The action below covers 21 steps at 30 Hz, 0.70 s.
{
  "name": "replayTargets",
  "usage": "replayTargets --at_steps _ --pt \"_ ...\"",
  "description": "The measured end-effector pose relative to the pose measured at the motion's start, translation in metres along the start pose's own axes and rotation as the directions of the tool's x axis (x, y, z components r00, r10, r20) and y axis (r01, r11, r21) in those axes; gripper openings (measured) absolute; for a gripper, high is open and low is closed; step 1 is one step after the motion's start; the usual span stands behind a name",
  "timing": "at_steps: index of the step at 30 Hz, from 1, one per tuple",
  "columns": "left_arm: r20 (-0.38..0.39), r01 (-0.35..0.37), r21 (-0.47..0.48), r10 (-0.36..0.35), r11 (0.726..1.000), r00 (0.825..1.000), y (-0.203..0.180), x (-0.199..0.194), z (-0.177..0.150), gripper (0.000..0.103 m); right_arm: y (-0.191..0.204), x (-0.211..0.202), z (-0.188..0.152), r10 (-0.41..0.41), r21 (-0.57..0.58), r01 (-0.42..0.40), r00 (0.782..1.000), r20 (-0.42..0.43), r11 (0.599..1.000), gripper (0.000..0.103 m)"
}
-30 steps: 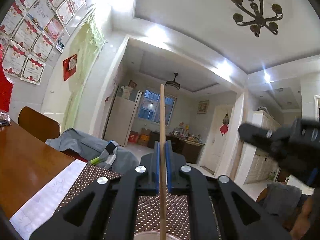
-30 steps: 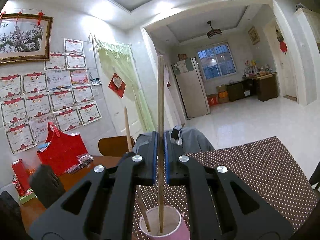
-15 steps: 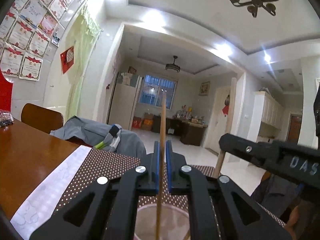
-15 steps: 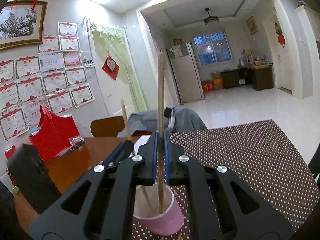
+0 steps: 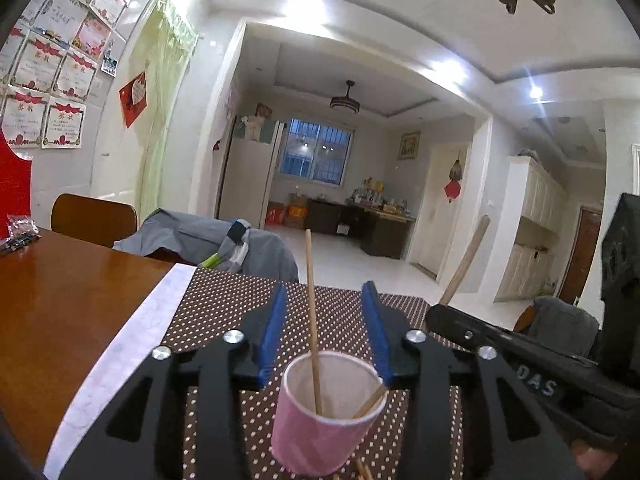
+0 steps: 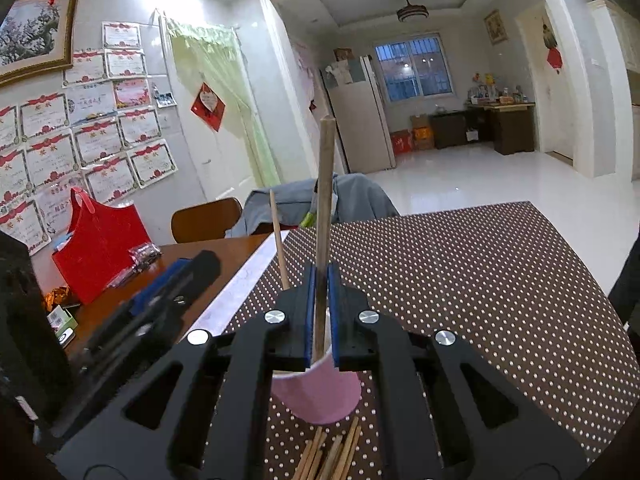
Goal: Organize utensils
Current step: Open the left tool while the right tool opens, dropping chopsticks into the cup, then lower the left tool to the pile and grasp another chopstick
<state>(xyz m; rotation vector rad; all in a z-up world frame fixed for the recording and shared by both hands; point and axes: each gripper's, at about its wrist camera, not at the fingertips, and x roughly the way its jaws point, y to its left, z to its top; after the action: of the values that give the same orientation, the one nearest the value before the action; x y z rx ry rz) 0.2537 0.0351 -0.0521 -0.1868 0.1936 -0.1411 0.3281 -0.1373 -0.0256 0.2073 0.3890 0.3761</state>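
loose chopsticks [image 6: 332,456] on the dotted mat [image 6: 460,280] are shown by the right view alone. a chopstick [image 5: 311,316] is seen standing free in the pink cup [image 5: 320,428] between the left tongs [image 5: 324,328], just opened. a second chopstick [image 6: 325,216], lowered since earlier, is clamped upright over the cup by the right tongs [image 6: 321,312].

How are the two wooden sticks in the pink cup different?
The thin wooden chopstick stands free in the pink paper cup; the left gripper has just opened around it. The other wooden chopstick is clamped by the right gripper and, seen from the left, leans more. Both have their lower ends inside the cup.
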Motion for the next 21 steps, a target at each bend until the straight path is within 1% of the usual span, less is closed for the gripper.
replayTargets --at_steps 2,4,6,12,16,19,21 --pt "-0.024 -0.001 0.006 0.002 1.0 1.0 0.0 -0.007 0.0 0.047 0.0 -0.001 -0.001 -0.02 0.009 0.02 1.0 -0.012 1.0 0.018" --pt "-0.042 -0.002 0.013 0.003 1.0 0.999 0.0 -0.012 -0.001 0.048 0.0 -0.005 -0.003 -0.036 0.02 0.036 0.999 -0.012 0.999 0.051" --pt "-0.047 -0.004 0.015 0.004 1.0 0.999 0.0 -0.021 -0.001 0.053 -0.001 -0.013 -0.005 -0.053 0.024 0.053 0.999 0.004 0.998 0.053" --pt "-0.092 -0.012 0.029 0.014 0.999 0.996 -0.001 -0.042 -0.005 0.056 0.0 -0.031 -0.009 -0.069 0.024 0.069 0.998 -0.01 0.997 0.053" --pt "-0.144 -0.013 0.064 0.022 0.998 0.989 -0.007 -0.052 -0.012 0.058 -0.001 -0.044 -0.02 -0.084 0.012 0.085 0.996 -0.033 0.996 0.054" --pt "-0.211 -0.002 0.088 0.021 0.996 0.977 -0.011 -0.056 -0.022 0.058 -0.005 -0.05 -0.031 -0.086 0.01 0.087 0.994 -0.072 0.996 0.055" --pt "-0.287 0.019 0.102 0.011 0.995 0.958 -0.014 -0.057 -0.032 0.058 -0.007 -0.053 -0.041 -0.096 -0.007 0.096 0.99 -0.103 0.995 0.056"
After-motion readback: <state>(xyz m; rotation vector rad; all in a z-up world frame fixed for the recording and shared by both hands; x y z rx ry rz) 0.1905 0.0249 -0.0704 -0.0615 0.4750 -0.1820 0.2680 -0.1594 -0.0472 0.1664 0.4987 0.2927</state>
